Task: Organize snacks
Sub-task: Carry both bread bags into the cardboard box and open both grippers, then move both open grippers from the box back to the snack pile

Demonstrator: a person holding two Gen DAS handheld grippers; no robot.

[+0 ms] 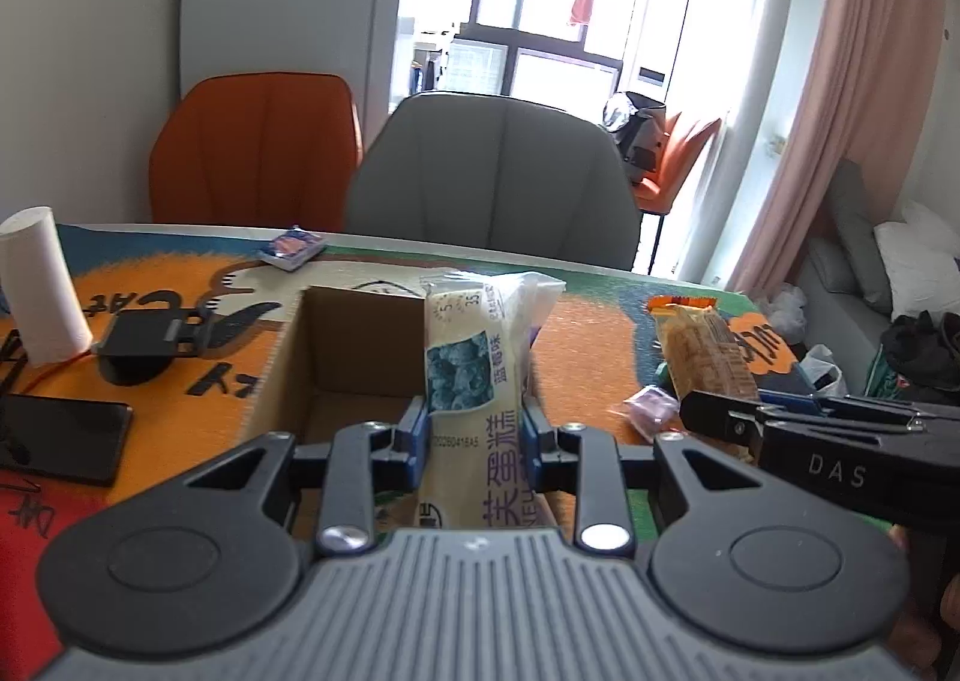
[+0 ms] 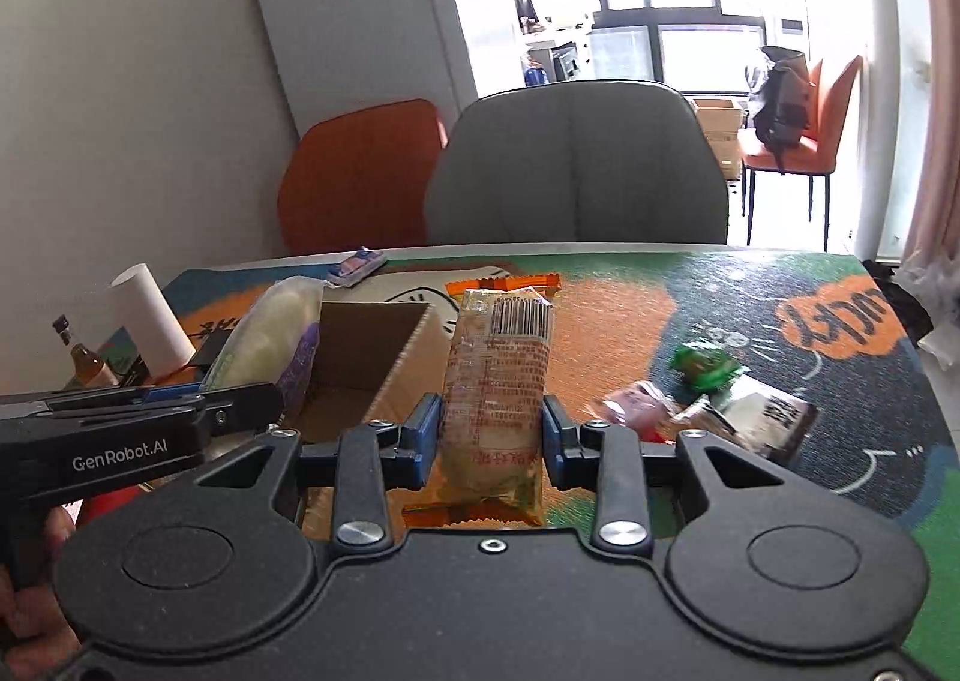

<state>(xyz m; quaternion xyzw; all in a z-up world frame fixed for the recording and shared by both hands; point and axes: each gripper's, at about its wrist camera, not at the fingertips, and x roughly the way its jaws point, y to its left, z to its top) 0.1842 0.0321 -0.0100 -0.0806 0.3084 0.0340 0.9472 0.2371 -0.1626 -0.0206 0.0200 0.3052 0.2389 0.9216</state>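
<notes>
1. The left gripper [image 1: 477,429] is closed on a white snack bag [image 1: 474,357] with a blue picture on it. Its blue pads press on both sides of the bag, near the middle

2. The white bag stands up tall between the pads. It is in the air, over the near edge of the open cardboard box [image 1: 336,357]

3. The right gripper [image 2: 492,432] is closed on an orange snack bag [image 2: 498,381]. Its pads squeeze the bag on both sides, a bit below the middle

4. The orange bag is up in the air too, just to the right of the box [image 2: 372,357]. The box looks empty where I can see inside

5. Both bags look light and puffy. The wrap is thin and shiny, so it may slip. The food inside may be soft and could get squashed, so a soft squeeze is best

6. The middle of each bag is a good place to hold, because the ends are only flat, floppy wrap

7. More small snacks lie on the colorful mat [image 2: 750,285]: a green one [image 2: 705,366], a pink one [image 2: 633,402] and a dark and white one [image 2: 762,417]. A blue one [image 1: 293,248] lies behind the box

8. I think the next job is to put both bags down into the box
</notes>
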